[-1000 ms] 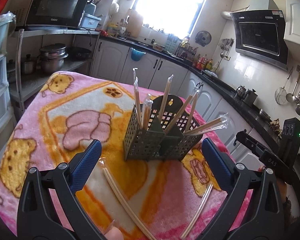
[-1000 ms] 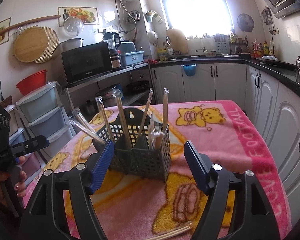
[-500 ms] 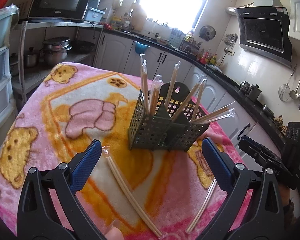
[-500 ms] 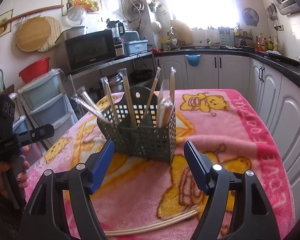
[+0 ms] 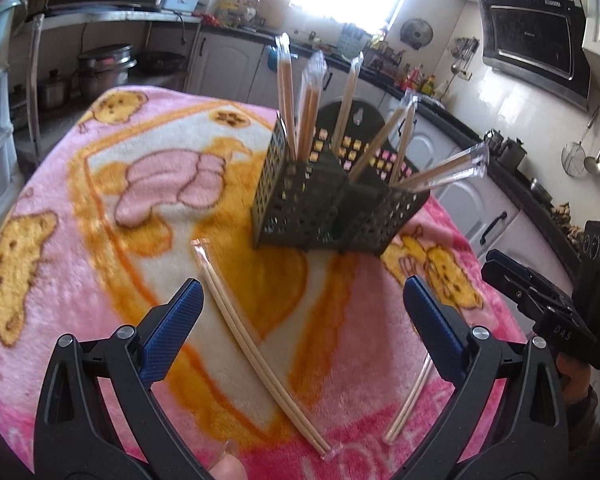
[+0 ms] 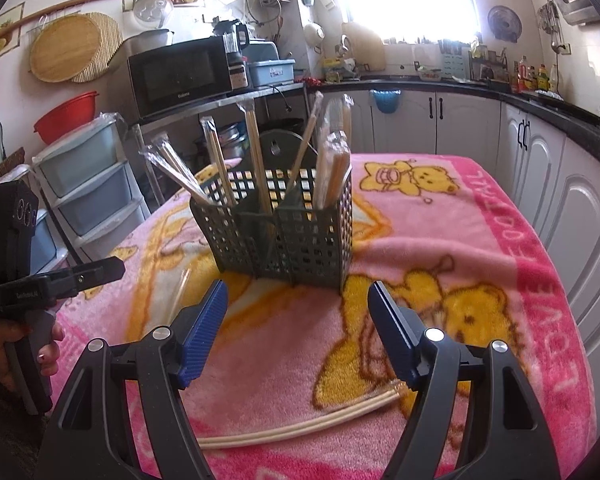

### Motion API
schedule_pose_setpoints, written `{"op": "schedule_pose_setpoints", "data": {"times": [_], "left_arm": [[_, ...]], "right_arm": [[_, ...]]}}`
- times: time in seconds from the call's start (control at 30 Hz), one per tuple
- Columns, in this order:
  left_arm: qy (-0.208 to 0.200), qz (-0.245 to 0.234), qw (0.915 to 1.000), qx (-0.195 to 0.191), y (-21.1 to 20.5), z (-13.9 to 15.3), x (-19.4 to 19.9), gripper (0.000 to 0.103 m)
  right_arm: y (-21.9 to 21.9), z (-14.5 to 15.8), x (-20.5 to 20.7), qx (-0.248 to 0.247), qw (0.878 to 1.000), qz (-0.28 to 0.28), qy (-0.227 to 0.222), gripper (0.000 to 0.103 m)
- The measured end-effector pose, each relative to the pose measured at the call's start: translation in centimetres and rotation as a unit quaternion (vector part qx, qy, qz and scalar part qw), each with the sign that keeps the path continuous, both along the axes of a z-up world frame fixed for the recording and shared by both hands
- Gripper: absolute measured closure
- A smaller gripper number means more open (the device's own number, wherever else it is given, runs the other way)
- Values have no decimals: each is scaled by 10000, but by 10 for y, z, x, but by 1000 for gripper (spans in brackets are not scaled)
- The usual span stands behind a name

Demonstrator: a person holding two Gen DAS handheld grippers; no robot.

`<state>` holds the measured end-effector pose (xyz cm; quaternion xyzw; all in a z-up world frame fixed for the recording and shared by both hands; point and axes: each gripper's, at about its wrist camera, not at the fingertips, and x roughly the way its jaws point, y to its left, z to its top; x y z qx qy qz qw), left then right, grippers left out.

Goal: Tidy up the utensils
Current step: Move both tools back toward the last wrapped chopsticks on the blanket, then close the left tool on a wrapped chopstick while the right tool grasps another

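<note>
Reading "LOVE FOOTBALL" along its pink border, the blanket (image 6: 440,240) carried a dark perforated caddy (image 6: 284,236) of upright wrapped chopsticks. One loose pair (image 5: 256,352) lay pointing toward the caddy (another (image 6: 300,424) lay crosswise). Left gripper (image 5: 300,320) and right gripper (image 6: 298,332) hovered wide apart, empty.

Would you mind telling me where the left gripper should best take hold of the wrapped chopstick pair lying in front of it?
Grip the wrapped chopstick pair at mid-length, coming from above with fingers either side of its width. It lies flat on the blanket, diagonally between the open left gripper fingers.
</note>
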<state>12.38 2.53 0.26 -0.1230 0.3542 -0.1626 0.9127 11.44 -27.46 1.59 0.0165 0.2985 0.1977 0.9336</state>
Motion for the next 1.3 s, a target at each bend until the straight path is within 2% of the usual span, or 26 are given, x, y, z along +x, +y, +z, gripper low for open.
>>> {"op": "schedule_pose_setpoints", "data": {"times": [0.5,0.83,0.97,1.2,1.3], "left_arm": [[542,-139,9982,202,-10,-41,25,11],[696,182,9964,451,4,-53,50,11],[730,267,9960,431,13,-54,64,11],[872,425,9950,252,26,-61,86,26],[961,457,9942,176,30,-67,94,38]], "right_arm": [[-27,-39,3,-31,9975,-360,615,33],[-43,-65,12,-93,9919,-616,1103,33],[-49,-73,19,-27,9889,-701,1309,34],[-57,-86,32,162,9826,-792,1671,51],[-56,-87,32,122,9822,-809,1692,55]]}}
